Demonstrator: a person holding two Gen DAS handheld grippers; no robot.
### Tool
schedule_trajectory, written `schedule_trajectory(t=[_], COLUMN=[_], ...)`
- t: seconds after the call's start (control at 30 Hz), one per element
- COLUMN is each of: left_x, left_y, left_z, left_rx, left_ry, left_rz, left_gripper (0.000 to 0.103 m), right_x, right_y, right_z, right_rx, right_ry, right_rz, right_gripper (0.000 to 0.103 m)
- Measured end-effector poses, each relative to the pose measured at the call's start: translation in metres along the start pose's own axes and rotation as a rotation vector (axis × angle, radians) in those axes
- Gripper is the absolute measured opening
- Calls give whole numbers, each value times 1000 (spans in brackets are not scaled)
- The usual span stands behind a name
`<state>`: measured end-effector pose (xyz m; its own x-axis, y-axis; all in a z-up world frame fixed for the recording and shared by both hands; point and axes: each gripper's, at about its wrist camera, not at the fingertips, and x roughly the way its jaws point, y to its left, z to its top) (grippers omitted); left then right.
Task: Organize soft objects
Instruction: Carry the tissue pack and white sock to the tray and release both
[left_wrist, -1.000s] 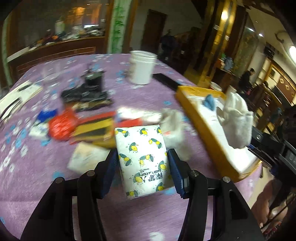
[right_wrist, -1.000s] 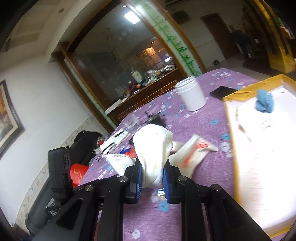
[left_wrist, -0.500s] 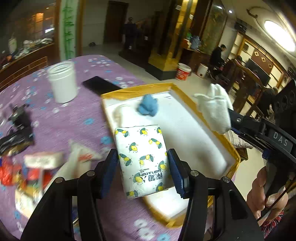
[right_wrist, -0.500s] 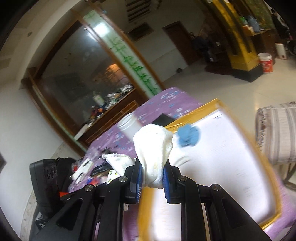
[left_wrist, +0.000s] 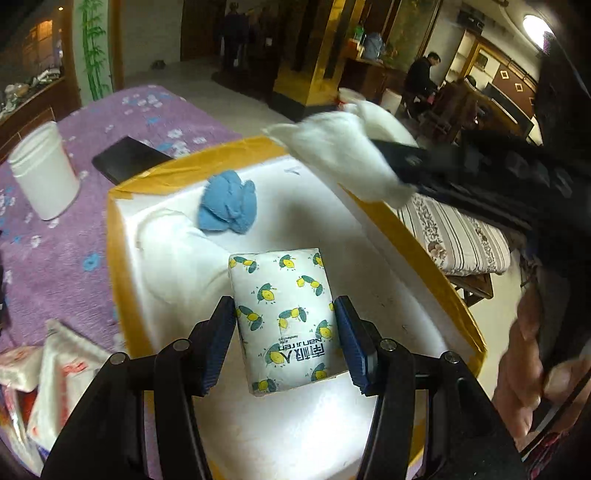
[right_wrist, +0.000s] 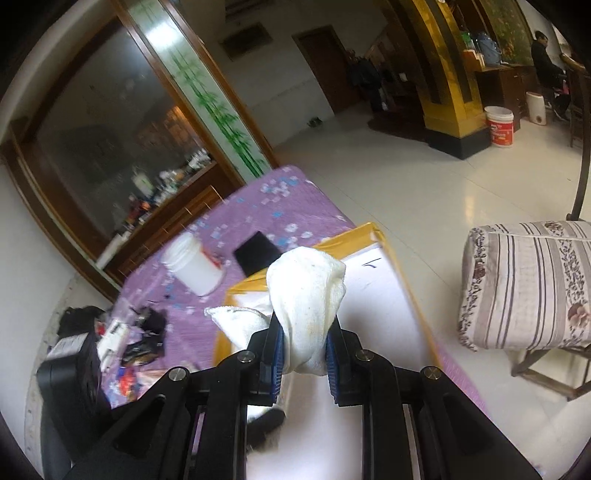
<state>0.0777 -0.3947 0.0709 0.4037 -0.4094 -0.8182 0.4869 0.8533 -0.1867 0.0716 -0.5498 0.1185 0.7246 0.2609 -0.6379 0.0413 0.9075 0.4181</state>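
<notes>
Warm, dim indoor light fills the room. A ceiling lamp (left_wrist: 532, 27) glares at the far right, and the tiled floor (right_wrist: 424, 192) gleams with pale reflections. The white cloth (left_wrist: 343, 155) smears with motion blur. Fisheye bending curves the walls, and the corners fall black.

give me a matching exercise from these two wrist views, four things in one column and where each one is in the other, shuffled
Things:
1. tissue pack
2. white sock
3. blue cloth
4. white jar

Places:
a. lying inside the foam box, gripped by nothing
b. standing on the purple tablecloth, outside the box
c. between the fingers of the left gripper
d. between the fingers of the right gripper

Pairs: 1-c, 2-d, 3-a, 4-b
</notes>
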Motion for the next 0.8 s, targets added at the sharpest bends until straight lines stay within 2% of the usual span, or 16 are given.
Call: schedule_trajectory(t=[0.17, 0.27, 0.47, 0.63, 0.8], left_x=[16, 23, 24, 25, 19], left_y=[-7, -8, -11, -4, 1], left_z=[2, 1, 0, 0, 0], left_rx=[-12, -17, -10, -50, -73], left_ry=[38, 50, 38, 54, 42], left_rz=[-20, -21, -23, -44, -63], left_gripper=[53, 53, 55, 58, 59], right_x=[43, 62, 84, 90, 85], right_y=[-16, -19, -24, -26, -31], right_z=[15, 16, 17, 18, 19], right_rx=[-14, -17, -38, -49, -22], right_ry=[94, 136, 160, 147, 143], right_rz=[-70, -79, -128, -156, -125], right_gripper=[20, 20, 24, 39, 40])
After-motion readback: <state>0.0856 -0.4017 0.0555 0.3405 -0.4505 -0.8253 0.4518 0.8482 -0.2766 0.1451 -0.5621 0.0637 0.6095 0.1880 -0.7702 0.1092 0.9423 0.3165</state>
